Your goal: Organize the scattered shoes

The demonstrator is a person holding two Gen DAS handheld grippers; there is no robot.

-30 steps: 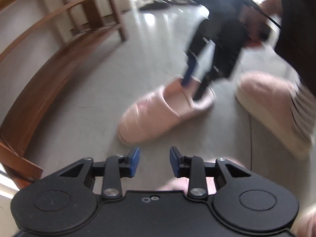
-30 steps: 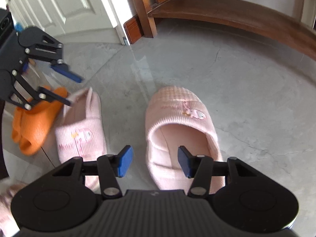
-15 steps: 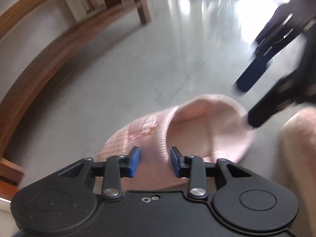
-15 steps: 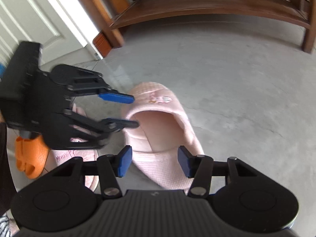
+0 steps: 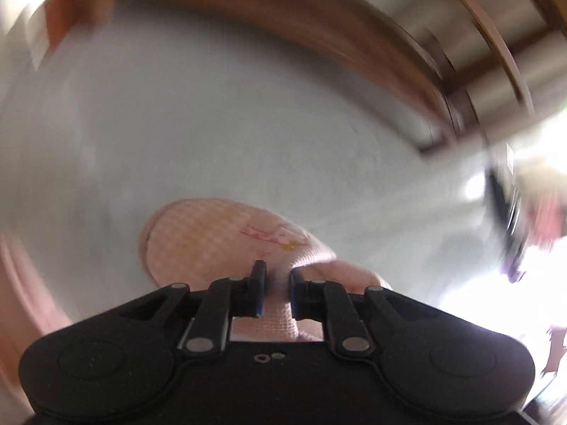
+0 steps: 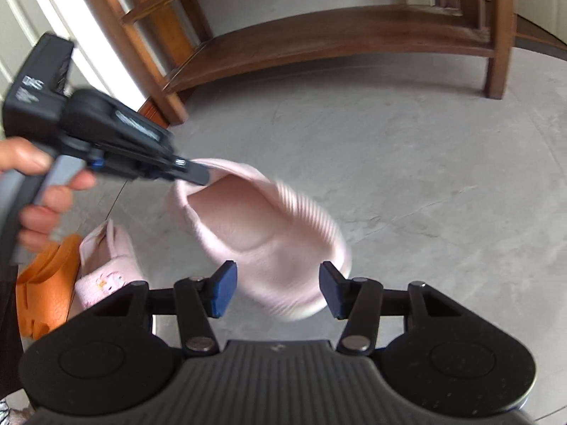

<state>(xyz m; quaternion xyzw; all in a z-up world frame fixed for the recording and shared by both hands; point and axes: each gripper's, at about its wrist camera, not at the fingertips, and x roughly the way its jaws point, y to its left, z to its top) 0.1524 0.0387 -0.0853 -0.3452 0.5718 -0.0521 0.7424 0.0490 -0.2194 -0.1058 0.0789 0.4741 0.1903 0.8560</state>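
My left gripper (image 5: 276,292) is shut on the collar of a pink knitted slipper (image 5: 219,241), pinching the fabric between its blue pads. In the right wrist view that same slipper (image 6: 269,237) hangs tilted above the grey floor, held at its rim by the left gripper (image 6: 198,175) in a person's hand (image 6: 32,191). My right gripper (image 6: 278,292) stands open just below the slipper's heel, with nothing between its fingers. A second pink slipper (image 6: 106,265) lies on the floor at the lower left.
An orange sandal (image 6: 46,283) lies beside the second slipper. A low wooden shelf rack (image 6: 319,46) runs along the wall behind, with one leg (image 6: 496,71) at the right. A white door (image 6: 46,17) is at the left. Grey floor (image 6: 425,177) spreads in front of the rack.
My left gripper has closed on the pink slipper's collar and lifted it off the floor, swinging fast. The right gripper has stayed open and tipped up toward the rack.
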